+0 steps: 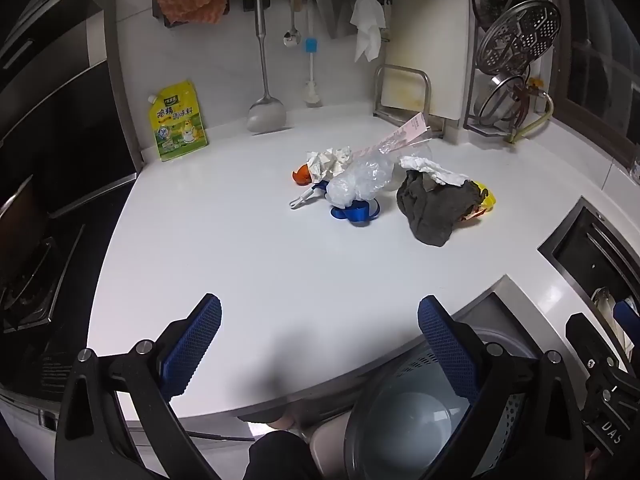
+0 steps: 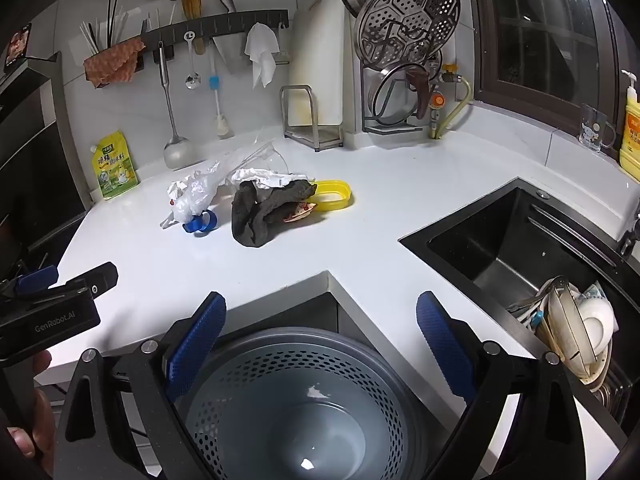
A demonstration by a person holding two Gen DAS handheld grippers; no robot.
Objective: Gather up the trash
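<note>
Trash sits in a loose heap near the middle of the white surface, well apart from both tools, and none of it is gripped. The left gripper has its jaws spread wide with nothing between them, hanging over the near edge of the surface. The right gripper is likewise spread and empty, poised directly above the grey perforated bin, which stands below the inner corner of the surface and looks nearly empty apart from a couple of pale scraps at the bottom.

Moving outward to the heap: a crumpled clear plastic bag rests on a blue ribbon loop, with a small white scoop-like handle poking out beside it. Behind these are crumpled white paper and an orange eggshell piece. To the right lies a dark grey rag, draped over a yellow plastic lid and a printed wrapper, with more crumpled paper on top. A long clear sleeve with pink print leans across the back of the pile.

Beyond, a yellow seasoning pouch stands against the wall, and the black sink holds stacked dishes.

The collecting seems barely begun. The next move likely calls for reaching forward over the surface to the nearest light item, probably the plastic bag or ribbon, closing on it low, then carrying it back over the bin.
</note>
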